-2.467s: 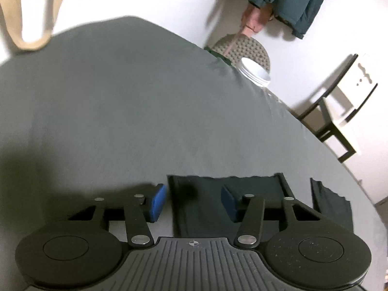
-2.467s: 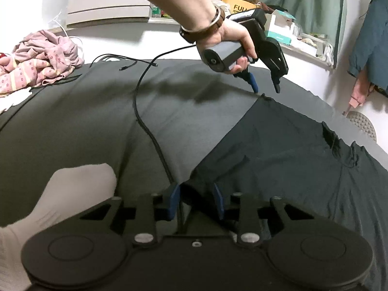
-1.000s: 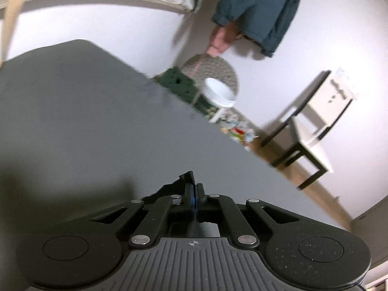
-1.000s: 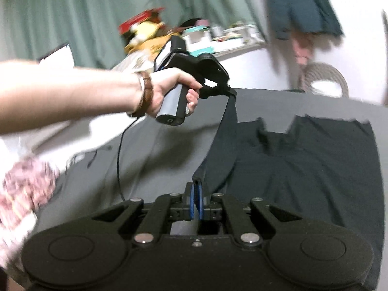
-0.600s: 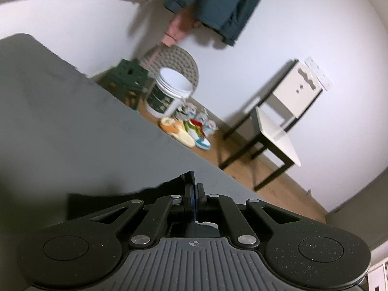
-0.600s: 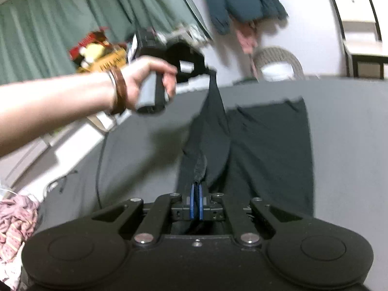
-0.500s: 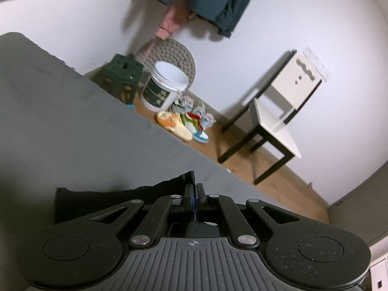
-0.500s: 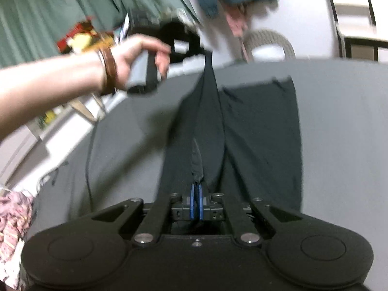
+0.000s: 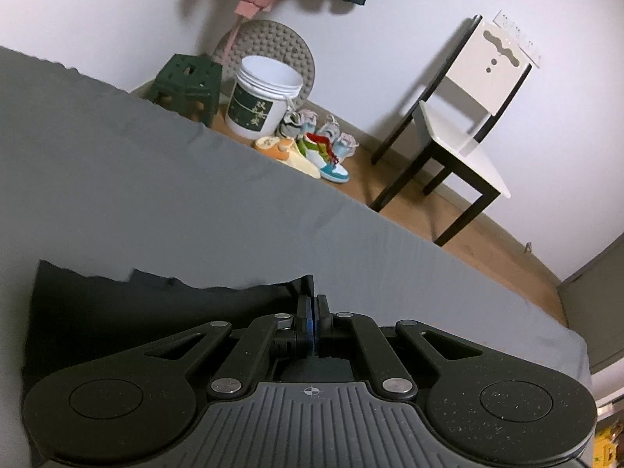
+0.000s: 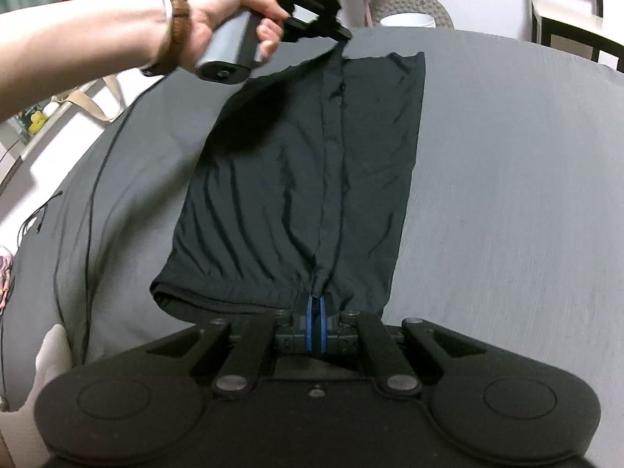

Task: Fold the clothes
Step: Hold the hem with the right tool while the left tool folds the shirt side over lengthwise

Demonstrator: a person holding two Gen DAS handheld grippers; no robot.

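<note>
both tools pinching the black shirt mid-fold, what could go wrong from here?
1. The right tool grips only a thin bit of hem on the black shirt; it could slip out while the flap is carried.
2. Wrinkles run along the folded panel and may get pressed in.
3. The black cable beside the shirt could snag on its near edge.

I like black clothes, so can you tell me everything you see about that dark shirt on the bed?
The dark shirt looks like thin, soft black fabric with long wrinkles. It lies mostly flat on the grey cover, one side folded over the middle. The right gripper pinches its near edge, and the left gripper pinches its far edge, so the folded edge runs taut between them.
</note>
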